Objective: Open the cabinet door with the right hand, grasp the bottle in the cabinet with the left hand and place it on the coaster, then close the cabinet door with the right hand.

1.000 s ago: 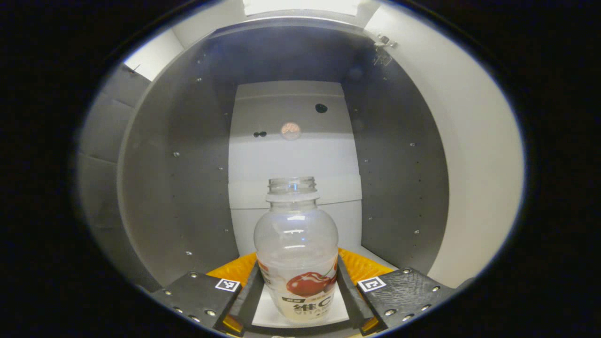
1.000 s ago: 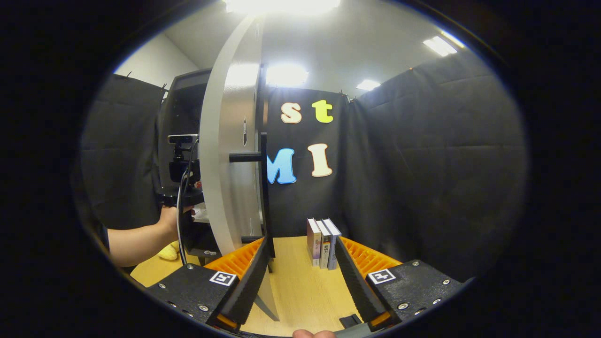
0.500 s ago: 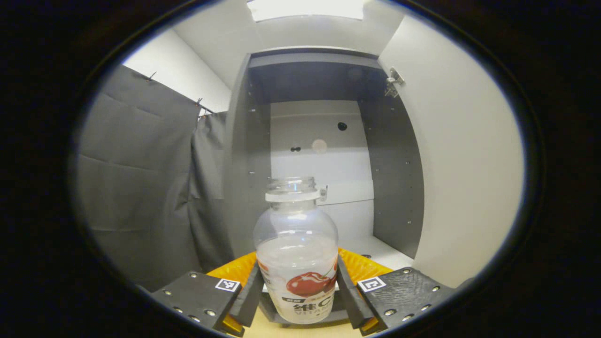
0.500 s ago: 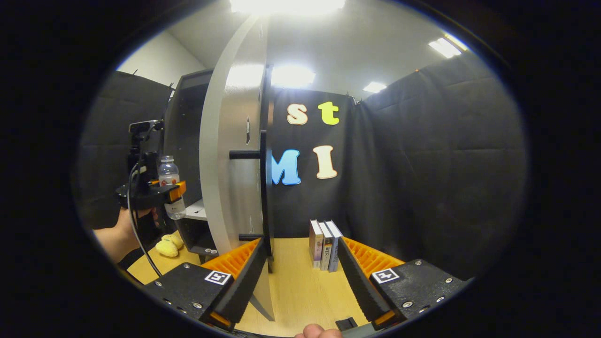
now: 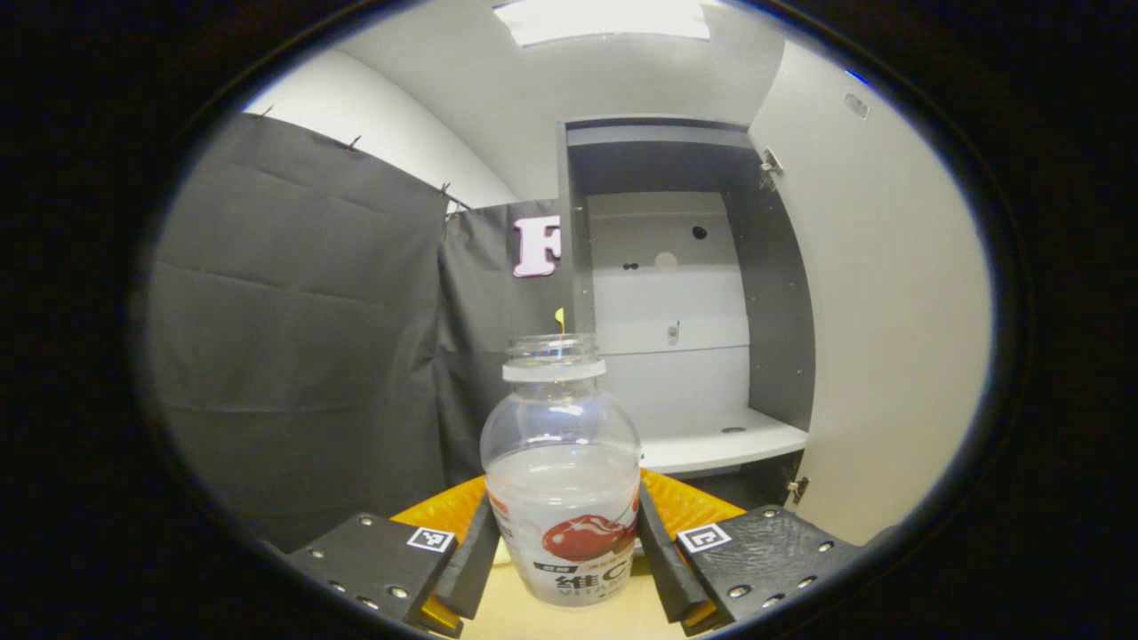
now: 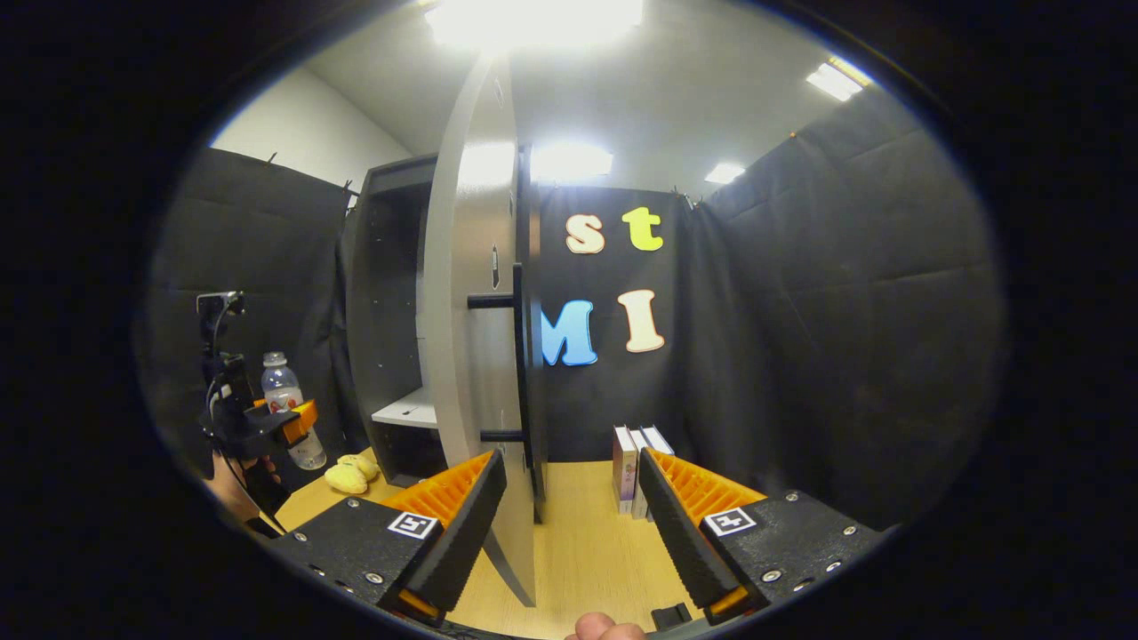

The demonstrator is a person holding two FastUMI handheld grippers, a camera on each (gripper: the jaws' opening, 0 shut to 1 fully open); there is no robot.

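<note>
Left claw [image 5: 565,560] pinching capless bottle [image 5: 562,471] upright, clear of open cabinet [image 5: 685,356]; cherry picture on label, "維C" legible. Right claw [image 6: 569,524] spread, facing door [image 6: 476,356] edge above counter [image 6: 578,542].

upright capless bottle [image 5: 561,480] gripped, cabinet door [image 6: 476,356] open

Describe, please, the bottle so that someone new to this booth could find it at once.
Start at the tall dark cabinet with its pale door swung open over the wooden table. Out in front of its opening, the left gripper holds a bottle clear of the white shelf. It is clear plastic, uncapped, with a cherry on its label, unlike the yellow toy lying below it.
</note>
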